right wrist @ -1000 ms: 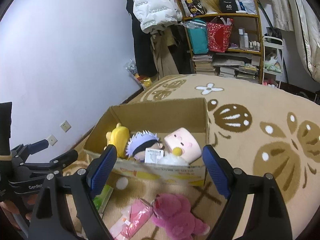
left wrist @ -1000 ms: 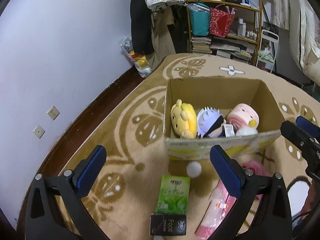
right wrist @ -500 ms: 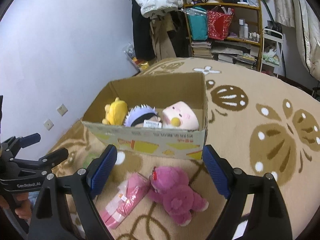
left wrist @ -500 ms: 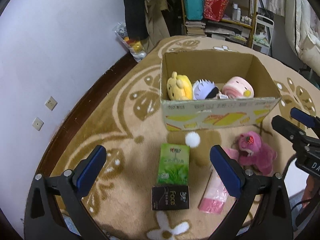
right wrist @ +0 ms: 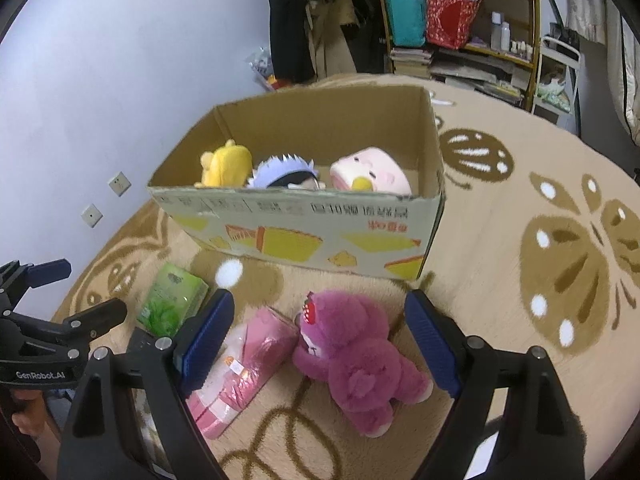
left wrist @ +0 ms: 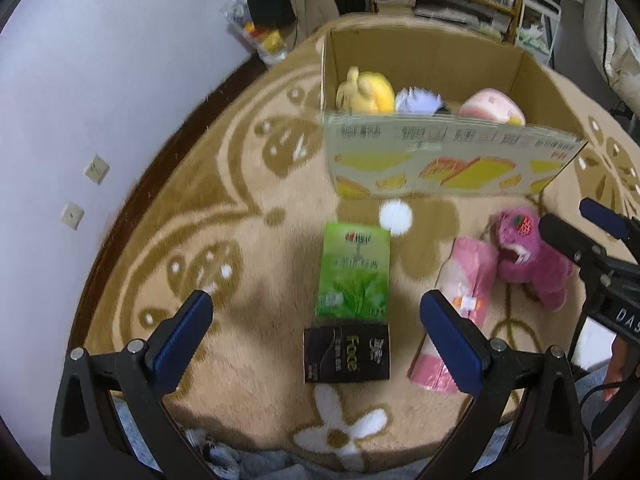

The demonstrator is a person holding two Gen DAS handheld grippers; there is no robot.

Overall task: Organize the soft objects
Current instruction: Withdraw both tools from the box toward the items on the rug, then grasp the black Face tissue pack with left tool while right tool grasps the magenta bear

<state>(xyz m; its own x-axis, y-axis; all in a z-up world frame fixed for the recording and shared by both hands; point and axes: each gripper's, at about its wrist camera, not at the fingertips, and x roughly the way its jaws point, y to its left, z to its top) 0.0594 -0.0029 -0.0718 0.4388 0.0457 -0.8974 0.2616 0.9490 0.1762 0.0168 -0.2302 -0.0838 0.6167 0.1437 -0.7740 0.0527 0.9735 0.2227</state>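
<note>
The left gripper (left wrist: 316, 332) is spread wide and holds nothing, poised above the green tissue pack (left wrist: 354, 270) and the black box (left wrist: 346, 354) on the rug (left wrist: 240, 200). The right gripper (right wrist: 320, 344) is likewise wide apart and empty, hovering over the magenta plush bear (right wrist: 356, 356), which lies beside a pink packet (right wrist: 240, 368). Behind them stands the cardboard box (right wrist: 304, 232), with a yellow plush (right wrist: 224, 164), a white-haired doll (right wrist: 284, 170) and a pink plush (right wrist: 370, 172) inside. A white pom-pom (left wrist: 396, 216) sits just before the box.
</note>
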